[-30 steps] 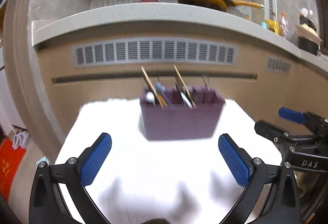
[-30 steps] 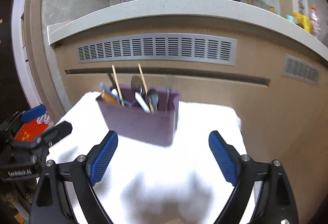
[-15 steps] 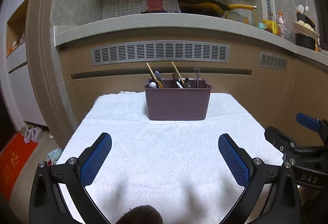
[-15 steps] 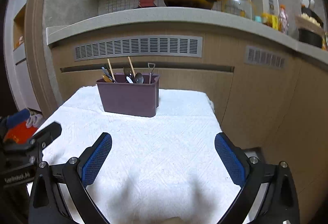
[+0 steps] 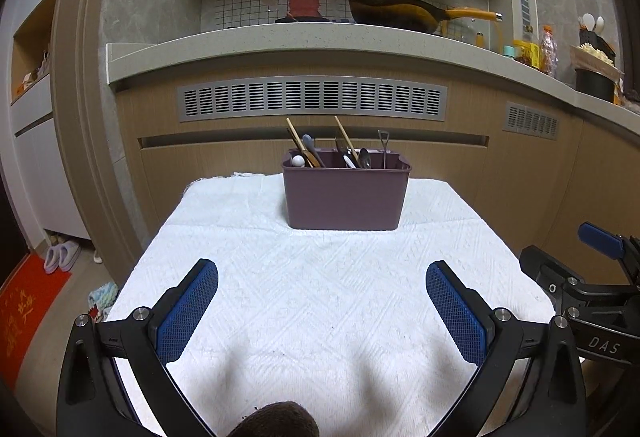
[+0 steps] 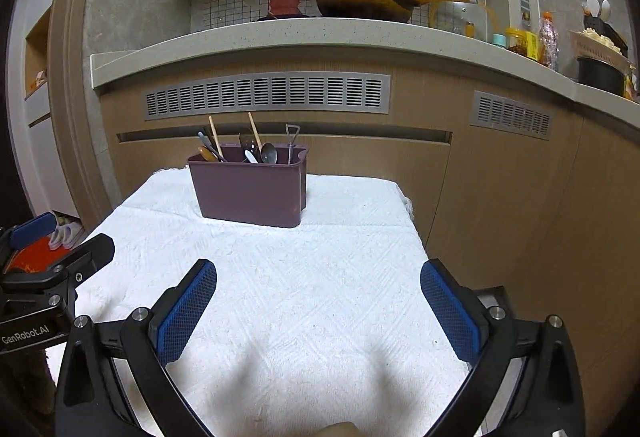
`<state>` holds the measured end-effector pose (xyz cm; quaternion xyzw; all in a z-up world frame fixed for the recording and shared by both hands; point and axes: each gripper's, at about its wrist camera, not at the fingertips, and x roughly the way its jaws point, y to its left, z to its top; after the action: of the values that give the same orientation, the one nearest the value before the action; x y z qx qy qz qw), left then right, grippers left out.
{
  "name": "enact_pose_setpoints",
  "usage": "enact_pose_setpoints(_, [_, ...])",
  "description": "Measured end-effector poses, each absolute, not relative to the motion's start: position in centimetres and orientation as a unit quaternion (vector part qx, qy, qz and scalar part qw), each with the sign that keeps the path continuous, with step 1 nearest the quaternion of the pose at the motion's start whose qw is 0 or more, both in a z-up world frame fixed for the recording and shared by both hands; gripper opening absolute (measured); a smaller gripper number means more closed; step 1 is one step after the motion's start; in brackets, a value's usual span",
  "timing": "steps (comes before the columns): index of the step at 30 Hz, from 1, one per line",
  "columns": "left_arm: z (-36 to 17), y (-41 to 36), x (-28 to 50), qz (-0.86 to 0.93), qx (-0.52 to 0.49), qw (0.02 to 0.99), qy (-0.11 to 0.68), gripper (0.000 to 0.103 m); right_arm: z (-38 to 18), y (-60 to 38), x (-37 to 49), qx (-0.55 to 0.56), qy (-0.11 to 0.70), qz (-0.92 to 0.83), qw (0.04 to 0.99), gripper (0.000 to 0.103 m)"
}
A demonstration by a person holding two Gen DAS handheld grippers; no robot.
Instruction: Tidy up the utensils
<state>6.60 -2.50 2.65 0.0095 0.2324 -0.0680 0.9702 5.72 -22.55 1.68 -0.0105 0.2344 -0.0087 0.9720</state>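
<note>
Beyond both fingers (image 5: 188, 313), caddy (image 5: 344, 197), untouched

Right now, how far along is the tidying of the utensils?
It looks nearly or fully done. The wooden chopsticks, metal spoon and other utensils stand in the purple plastic caddy. The white textured cloth shows no loose utensils. The left gripper and right gripper are both open and empty. Nothing visible is left.

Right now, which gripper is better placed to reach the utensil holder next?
Left, marginally. The purple holder sits centred ahead of the left gripper; for the right gripper it lies off to the left. Both are open and empty.
</note>
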Motion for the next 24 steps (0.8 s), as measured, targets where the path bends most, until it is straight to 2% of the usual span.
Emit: enact_pose_setpoints(24, [2.79,-2.43,6.48,-0.068,0.010,0.970,0.233,0.103,1.75,-22.51,5.61,-0.011,0.235,-0.006,0.972,0.102])
